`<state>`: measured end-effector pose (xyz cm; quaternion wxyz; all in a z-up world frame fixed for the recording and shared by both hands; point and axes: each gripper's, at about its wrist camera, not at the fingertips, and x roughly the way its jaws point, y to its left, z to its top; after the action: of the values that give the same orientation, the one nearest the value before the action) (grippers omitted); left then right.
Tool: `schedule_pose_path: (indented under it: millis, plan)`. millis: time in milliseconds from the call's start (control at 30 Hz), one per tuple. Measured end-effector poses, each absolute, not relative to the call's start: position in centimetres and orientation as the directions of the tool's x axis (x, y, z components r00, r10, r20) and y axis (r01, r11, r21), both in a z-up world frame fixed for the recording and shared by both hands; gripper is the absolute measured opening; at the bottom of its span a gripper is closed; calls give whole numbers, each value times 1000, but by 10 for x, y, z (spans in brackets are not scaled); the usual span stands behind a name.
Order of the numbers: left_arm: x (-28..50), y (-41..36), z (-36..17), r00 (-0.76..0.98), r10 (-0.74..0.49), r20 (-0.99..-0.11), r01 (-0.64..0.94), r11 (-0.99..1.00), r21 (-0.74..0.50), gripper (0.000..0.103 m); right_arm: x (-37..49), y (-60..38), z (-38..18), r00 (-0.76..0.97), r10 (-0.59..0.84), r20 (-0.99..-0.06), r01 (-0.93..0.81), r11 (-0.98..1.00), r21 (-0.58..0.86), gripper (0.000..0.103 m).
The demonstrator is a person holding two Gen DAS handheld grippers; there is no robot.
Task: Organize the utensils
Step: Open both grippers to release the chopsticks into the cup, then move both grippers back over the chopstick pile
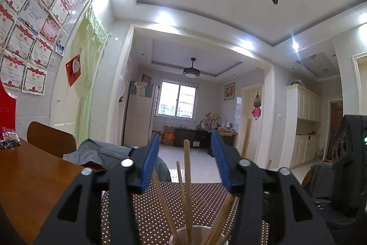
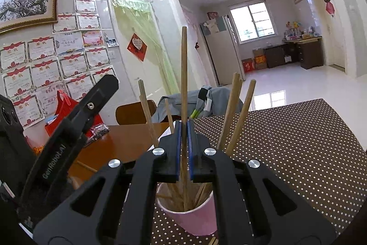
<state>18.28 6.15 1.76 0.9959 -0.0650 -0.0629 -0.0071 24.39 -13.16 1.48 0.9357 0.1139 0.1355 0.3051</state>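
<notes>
A pink cup [image 2: 192,219] stands on the brown dotted mat [image 2: 298,141] with several wooden chopsticks [image 2: 238,118] leaning in it. My right gripper [image 2: 183,123] is directly above the cup, shut on one upright chopstick [image 2: 184,75] whose lower end reaches into the cup. In the left wrist view my left gripper [image 1: 185,137] is open above the same cup [image 1: 181,232]. Chopsticks [image 1: 187,176] rise between its blue pads [image 1: 150,164] without touching them. One black finger of the left gripper [image 2: 101,93] shows at the left of the right wrist view.
The mat lies on a brown wooden table [image 1: 29,176]. A loose chopstick [image 2: 86,167] lies on the bare wood. A red bag [image 2: 66,111] and a small packet [image 2: 98,130] sit at the table's far left. Chairs with grey clothing [image 2: 206,100] stand behind.
</notes>
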Motion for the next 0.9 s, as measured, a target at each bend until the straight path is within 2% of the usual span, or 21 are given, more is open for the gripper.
schedule_pose_path:
  millis: [100,167,267,300,767,900]
  plan:
    - [178,63,22,995,-6,101,19,992,-125,60,240,-132,16,781,589,-205,-525,798,295,9]
    - [172,62,26,996,-6,89,15,994,-108,64,236,-132,17,790,575,-216,-511,810,288,15]
    - [164,61,30,998,-6,63,12,996,-83,68,228,-135,19,802,554,-222,-489,823,287,46]
    - [160,61,31,998,-6,58,10,997,-76,68,224,-136,20,808,547,-219,-484,828,282,49]
    - [114,56,45,999,29,-32,-29,1000,-8,70,174,-152,34,828,508,-237,-452,855,253,49]
    - [103,51,42,996,25,-91,-24,1000,16,70,162,-156,33,827,501,-255,-447,861,242,51]
